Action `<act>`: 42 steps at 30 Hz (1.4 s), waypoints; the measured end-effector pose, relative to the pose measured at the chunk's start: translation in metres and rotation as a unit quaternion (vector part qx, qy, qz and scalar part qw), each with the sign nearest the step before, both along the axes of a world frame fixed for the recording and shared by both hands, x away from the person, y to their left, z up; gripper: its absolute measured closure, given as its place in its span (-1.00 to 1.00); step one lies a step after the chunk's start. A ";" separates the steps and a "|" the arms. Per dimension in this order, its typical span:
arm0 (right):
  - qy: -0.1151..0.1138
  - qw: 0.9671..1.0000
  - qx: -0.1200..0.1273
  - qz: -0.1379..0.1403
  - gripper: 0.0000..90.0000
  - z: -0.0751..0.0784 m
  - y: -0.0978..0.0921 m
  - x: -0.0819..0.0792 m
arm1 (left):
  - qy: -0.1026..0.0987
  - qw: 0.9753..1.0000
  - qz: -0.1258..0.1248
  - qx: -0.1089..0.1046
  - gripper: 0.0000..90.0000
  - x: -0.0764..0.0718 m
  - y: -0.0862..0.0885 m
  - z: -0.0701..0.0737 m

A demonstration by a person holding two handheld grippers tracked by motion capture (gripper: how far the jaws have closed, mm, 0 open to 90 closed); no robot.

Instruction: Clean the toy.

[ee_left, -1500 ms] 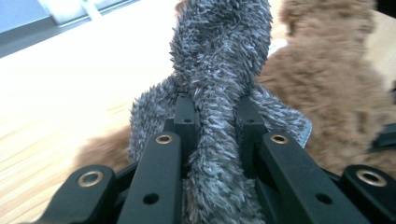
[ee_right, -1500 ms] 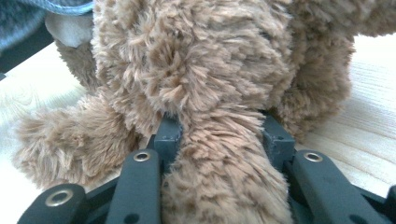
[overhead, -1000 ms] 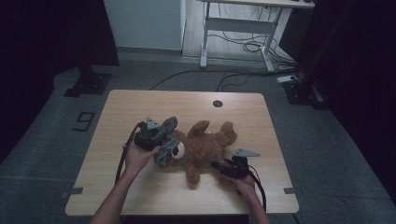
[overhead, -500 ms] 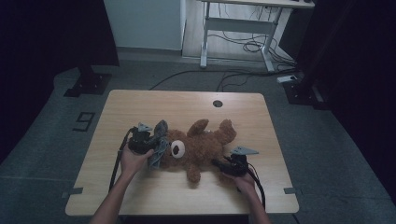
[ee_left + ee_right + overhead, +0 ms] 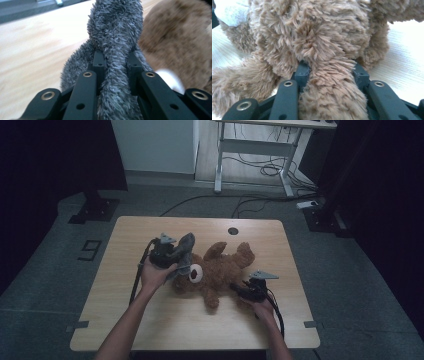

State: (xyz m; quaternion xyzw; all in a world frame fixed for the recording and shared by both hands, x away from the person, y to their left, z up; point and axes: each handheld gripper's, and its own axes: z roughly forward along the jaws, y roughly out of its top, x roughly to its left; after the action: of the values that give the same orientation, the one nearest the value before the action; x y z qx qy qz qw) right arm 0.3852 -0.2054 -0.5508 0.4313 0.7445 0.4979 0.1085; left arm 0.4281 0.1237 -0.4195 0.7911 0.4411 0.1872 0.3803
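A brown teddy bear [image 5: 220, 270] is lying flat around the middle of the wooden table [image 5: 125, 320], head pointing toward the person's left hand. The left gripper [image 5: 172, 254] sits right at the bear's head, clamped onto a fuzzy grey cloth [image 5: 112, 50] that's bunched up between its jaws and touching the head. The right gripper [image 5: 239, 289] is on the bear's other side, pinching one of its brown limbs [image 5: 332, 100].

Grey cloth [image 5: 112, 50] hides the left jaws' inner faces; the bear's [image 5: 317, 37] limb runs off the frame's bottom.
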 end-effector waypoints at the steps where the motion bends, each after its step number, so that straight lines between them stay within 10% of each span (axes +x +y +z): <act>1: 0.000 1.000 0.000 0.000 0.34 0.000 0.000 0.000 | 0.000 1.000 0.000 0.000 0.66 0.000 0.000 0.000; 16: -0.005 1.000 -0.007 -0.005 0.32 0.000 0.003 -0.002 | 0.076 0.997 -0.034 -0.003 0.68 0.027 -0.033 -0.028; 42: 0.055 0.998 -0.015 0.000 -0.24 0.000 -0.008 -0.017 | -0.015 0.998 -0.060 0.016 0.73 -0.050 -0.033 -0.049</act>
State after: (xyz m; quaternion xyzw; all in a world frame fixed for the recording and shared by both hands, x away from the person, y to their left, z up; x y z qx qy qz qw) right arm 0.3682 -0.2130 -0.5513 0.4563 0.7567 0.4624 0.0736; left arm 0.3782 0.0904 -0.4689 0.8194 0.3841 0.1829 0.3842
